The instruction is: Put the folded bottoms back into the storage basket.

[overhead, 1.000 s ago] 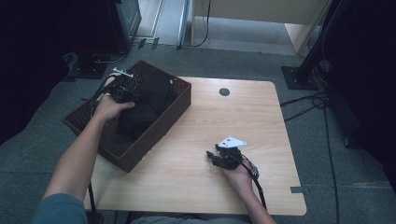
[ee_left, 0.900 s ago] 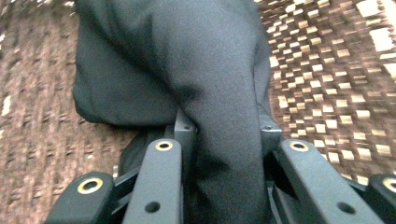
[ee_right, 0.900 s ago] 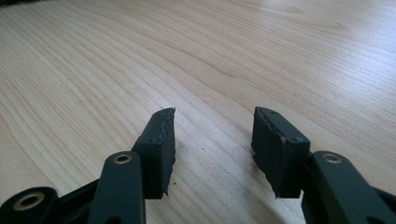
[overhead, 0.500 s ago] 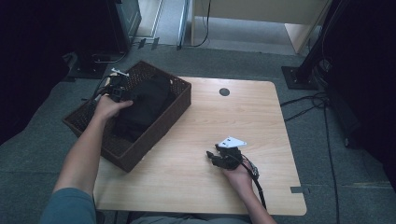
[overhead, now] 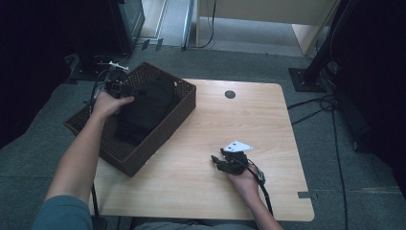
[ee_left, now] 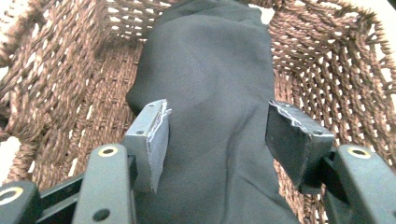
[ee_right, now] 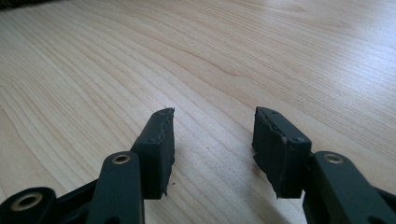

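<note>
A black cloth [ee_left: 210,93] lies bunched inside a brown woven basket [overhead: 177,108], at the upper left of the high view; in the left gripper view it runs up the middle of the frame from the bottom edge to the far basket wall. No brand, label or writing can be read on the cloth or the basket.

The left hand-held gripper [ee_left: 217,135] hangs over the cloth with its jaws standing well apart. They have just been opening, and the cloth lies below and between them; the pads do not press on it. In the high view this hand-held gripper [overhead: 116,85] sits at the basket's far left rim, held by the left hand [overhead: 109,103].

The right hand-held gripper [ee_right: 212,140] rests low over the bare wooden surface [ee_right: 233,56], its jaws about half open with nothing between them. In the high view it [overhead: 229,162] lies at the lower middle of the frame, well apart from the basket.

A small dark round disc [overhead: 230,94] sits near the surface's far edge. Cables [overhead: 330,103] trail across the grey floor at the right.
</note>
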A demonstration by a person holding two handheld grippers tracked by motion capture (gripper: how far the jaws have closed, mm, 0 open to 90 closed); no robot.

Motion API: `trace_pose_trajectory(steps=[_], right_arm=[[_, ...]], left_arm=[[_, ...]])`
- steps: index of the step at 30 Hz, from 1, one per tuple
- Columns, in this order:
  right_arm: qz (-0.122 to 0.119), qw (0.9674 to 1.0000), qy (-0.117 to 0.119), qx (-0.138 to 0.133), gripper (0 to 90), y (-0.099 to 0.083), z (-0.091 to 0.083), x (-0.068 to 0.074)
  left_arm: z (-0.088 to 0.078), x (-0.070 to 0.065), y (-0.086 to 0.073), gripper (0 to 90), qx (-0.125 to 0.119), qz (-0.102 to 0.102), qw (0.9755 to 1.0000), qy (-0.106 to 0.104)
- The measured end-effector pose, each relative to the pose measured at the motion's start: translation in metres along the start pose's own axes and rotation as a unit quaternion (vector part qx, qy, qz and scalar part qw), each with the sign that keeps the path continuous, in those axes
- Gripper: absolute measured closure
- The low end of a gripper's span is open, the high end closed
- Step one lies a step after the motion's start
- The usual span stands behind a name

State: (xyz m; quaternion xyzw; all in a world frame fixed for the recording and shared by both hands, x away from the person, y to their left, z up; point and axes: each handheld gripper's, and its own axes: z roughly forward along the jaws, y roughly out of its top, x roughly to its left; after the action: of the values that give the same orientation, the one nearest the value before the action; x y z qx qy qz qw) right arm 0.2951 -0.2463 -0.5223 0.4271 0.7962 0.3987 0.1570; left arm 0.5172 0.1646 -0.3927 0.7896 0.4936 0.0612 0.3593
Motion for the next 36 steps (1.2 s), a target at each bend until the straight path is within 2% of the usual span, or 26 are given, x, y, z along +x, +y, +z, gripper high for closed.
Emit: trace_pose_trajectory(steps=[2, 3, 4, 5, 6, 8, 12, 14, 15, 16, 17, 18, 19, 20, 24, 25, 28, 32, 34, 36], right_arm=[[0.000, 1.0000, 0.000, 0.000, 48.7, 0.000, 0.000, 0.000], [0.000, 1.0000, 0.001, 0.000, 48.7, 0.000, 0.000, 0.000], [0.001, 1.0000, 0.001, 0.000, 48.7, 0.000, 0.000, 0.000], [0.001, 1.0000, 0.000, 0.000, 48.6, 0.000, 0.000, 0.000], [0.002, 1.0000, -0.001, -0.002, 48.5, 0.000, 0.000, 0.000], [0.002, 1.0000, 0.001, -0.001, 48.4, 0.000, 0.000, 0.000], [0.003, 1.0000, 0.003, 0.000, 48.4, 0.000, 0.000, -0.001], [0.003, 1.0000, 0.003, 0.000, 48.3, 0.000, 0.000, 0.000], [0.003, 1.0000, 0.002, -0.001, 48.3, 0.000, 0.000, 0.000], [0.001, 1.0000, 0.002, -0.001, 48.2, -0.001, -0.001, 0.000], [0.001, 1.0000, 0.002, -0.001, 48.2, -0.001, -0.001, 0.000], [0.002, 1.0000, 0.003, -0.001, 48.2, -0.001, -0.001, 0.001], [0.002, 1.0000, 0.003, -0.001, 48.2, -0.001, -0.001, 0.001], [0.003, 1.0000, 0.004, 0.000, 48.3, -0.001, -0.001, 0.000], [0.003, 1.0000, 0.004, 0.000, 48.3, -0.001, -0.001, 0.000], [0.003, 1.0000, 0.004, 0.000, 48.3, -0.001, -0.001, 0.000], [0.002, 1.0000, 0.003, -0.001, 48.3, -0.001, -0.001, 0.000], [0.002, 1.0000, 0.003, -0.001, 48.2, -0.001, -0.001, 0.001], [0.002, 1.0000, 0.003, 0.000, 48.4, -0.001, -0.001, 0.001], [0.001, 1.0000, 0.002, -0.001, 48.3, -0.001, -0.001, 0.001]], left_arm=[[0.004, -0.007, 0.002, 41.4, -0.005, -0.004, 0.9999, -0.015], [0.004, -0.007, 0.002, 41.1, -0.005, -0.004, 0.9999, -0.015], [0.009, -0.014, 0.003, 41.1, -0.004, -0.001, 0.9998, -0.021], [0.009, -0.014, 0.003, 41.1, -0.004, -0.001, 0.9998, -0.021], [0.013, -0.020, 0.003, 41.1, 0.000, 0.010, 0.9998, -0.017], [0.018, -0.025, 0.002, 41.2, 0.004, 0.018, 0.9997, -0.018], [0.029, -0.031, 0.002, 39.6, 0.008, 0.020, 0.9997, -0.014], [0.032, -0.032, 0.002, 39.5, 0.004, 0.017, 0.9997, -0.014], [0.035, -0.032, 0.001, 39.6, 0.001, 0.009, 0.9998, -0.016], [0.041, -0.031, 0.000, 39.4, 0.007, 0.000, 0.9998, -0.018], [0.041, -0.031, 0.000, 39.5, 0.007, 0.000, 0.9998, -0.018], [0.048, -0.029, -0.004, 39.4, 0.022, 0.012, 0.9997, -0.004], [0.048, -0.029, -0.004, 39.5, 0.022, 0.012, 0.9997, -0.004], [0.054, -0.025, -0.010, 39.7, 0.037, 0.005, 0.9993, -0.007], [0.061, -0.023, -0.018, 40.5, 0.051, 0.008, 0.9987, -0.003], [0.064, -0.022, -0.023, 40.7, 0.060, 0.016, 0.9981, -0.007], [0.066, -0.022, -0.029, 40.9, 0.072, 0.021, 0.9971, -0.013], [0.067, -0.024, -0.038, 41.9, 0.076, 0.023, 0.9966, -0.024], [0.065, -0.027, -0.044, 42.1, 0.084, 0.032, 0.9955, -0.032], [0.065, -0.028, -0.046, 42.9, 0.082, 0.035, 0.9956, -0.028]])
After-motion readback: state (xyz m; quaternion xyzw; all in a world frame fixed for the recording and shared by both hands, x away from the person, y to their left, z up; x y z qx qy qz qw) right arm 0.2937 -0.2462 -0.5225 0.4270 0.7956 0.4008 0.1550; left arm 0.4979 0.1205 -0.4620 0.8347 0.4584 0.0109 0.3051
